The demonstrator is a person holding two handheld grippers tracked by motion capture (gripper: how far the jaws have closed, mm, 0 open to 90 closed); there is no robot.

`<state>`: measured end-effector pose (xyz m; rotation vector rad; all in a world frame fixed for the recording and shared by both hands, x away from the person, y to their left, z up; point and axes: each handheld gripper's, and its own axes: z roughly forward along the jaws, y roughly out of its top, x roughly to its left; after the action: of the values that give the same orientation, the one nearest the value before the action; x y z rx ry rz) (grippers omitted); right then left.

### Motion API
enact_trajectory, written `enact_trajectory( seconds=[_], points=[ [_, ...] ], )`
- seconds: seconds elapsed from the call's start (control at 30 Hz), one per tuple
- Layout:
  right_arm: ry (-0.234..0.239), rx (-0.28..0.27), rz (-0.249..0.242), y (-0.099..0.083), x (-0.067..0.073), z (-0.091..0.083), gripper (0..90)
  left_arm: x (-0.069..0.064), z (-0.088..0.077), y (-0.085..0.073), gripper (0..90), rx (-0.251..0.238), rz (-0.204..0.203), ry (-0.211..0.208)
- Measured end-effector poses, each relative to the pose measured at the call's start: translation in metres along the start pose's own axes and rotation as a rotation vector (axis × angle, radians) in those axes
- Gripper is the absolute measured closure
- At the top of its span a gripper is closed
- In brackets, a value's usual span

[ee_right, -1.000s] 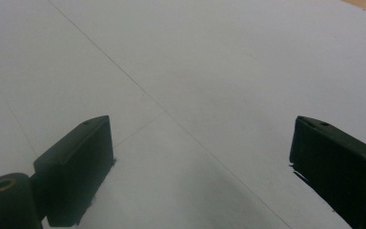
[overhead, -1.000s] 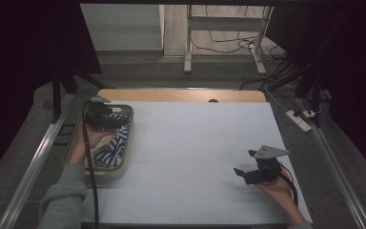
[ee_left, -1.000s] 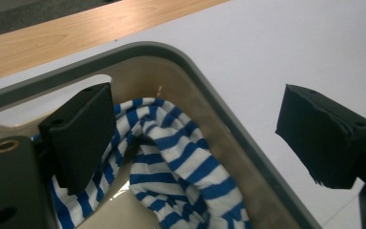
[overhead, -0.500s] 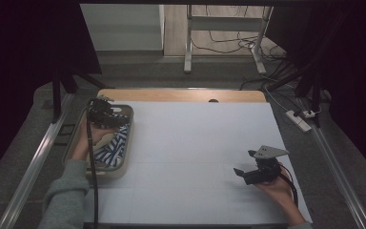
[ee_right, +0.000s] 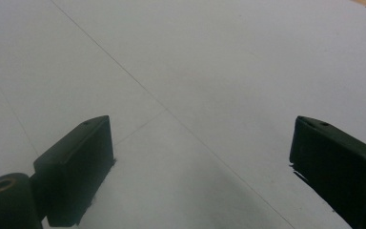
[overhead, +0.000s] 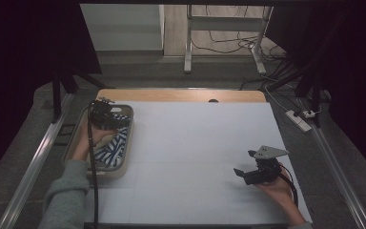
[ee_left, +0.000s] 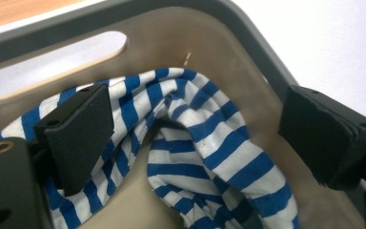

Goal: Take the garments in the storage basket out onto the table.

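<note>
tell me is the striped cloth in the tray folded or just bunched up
Bunched up. In the left gripper view the striped cloth lies in loose, twisting folds inside the tray, with bare tray floor showing between its loops.

Crumpled blue-and-white striped cloth [ee_left: 205,157] in the beige tray [ee_left: 181,33] at the table's left edge.

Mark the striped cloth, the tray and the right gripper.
striped cloth [ee_left: 209,143], left gripper view, on its raised fold.
tray [ee_left: 248,33], left gripper view, on its grey rim.
right gripper [overhead: 238,172], high view, between its fingertips.
</note>
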<state>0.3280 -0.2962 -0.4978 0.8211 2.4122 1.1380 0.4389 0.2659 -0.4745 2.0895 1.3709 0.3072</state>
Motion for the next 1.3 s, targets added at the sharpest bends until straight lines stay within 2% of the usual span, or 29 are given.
enact_trajectory(
  seconds=[0.2,0.27,0.33,0.37,0.5,0.77,1.03,1.17,1.3],
  points=[
    [-0.002,0.004,0.000,0.000,0.000,0.000,7.3,0.001,0.001,-0.001,10.6,0.005,-0.018,0.011],
    [-0.007,0.000,0.003,0.000,0.001,-0.001,7.3,0.000,0.001,-0.001,10.5,-0.009,-0.026,0.002],
    [-0.008,-0.001,0.001,0.000,0.002,-0.002,7.3,-0.001,0.000,0.000,10.7,-0.011,-0.016,0.014],
    [-0.010,-0.002,0.001,0.001,0.002,-0.003,7.3,-0.003,0.000,0.004,10.7,0.015,0.016,0.056],
    [-0.008,-0.002,0.001,0.001,0.002,-0.003,7.4,-0.002,0.001,0.010,10.3,0.052,0.038,0.082],
    [-0.003,-0.003,-0.001,0.001,0.002,-0.003,7.4,0.009,0.021,0.014,9.4,0.137,0.037,0.096],
    [-0.002,0.002,-0.004,0.001,0.003,-0.002,7.4,0.011,0.037,0.012,9.7,0.221,0.051,0.096],
    [-0.002,0.007,-0.003,0.000,0.002,-0.001,7.4,0.012,0.043,0.009,14.3,0.258,0.040,0.089],
    [-0.004,0.012,-0.003,0.000,0.003,-0.001,7.4,0.013,0.047,0.008,20.5,0.292,0.049,0.104]
  ],
)
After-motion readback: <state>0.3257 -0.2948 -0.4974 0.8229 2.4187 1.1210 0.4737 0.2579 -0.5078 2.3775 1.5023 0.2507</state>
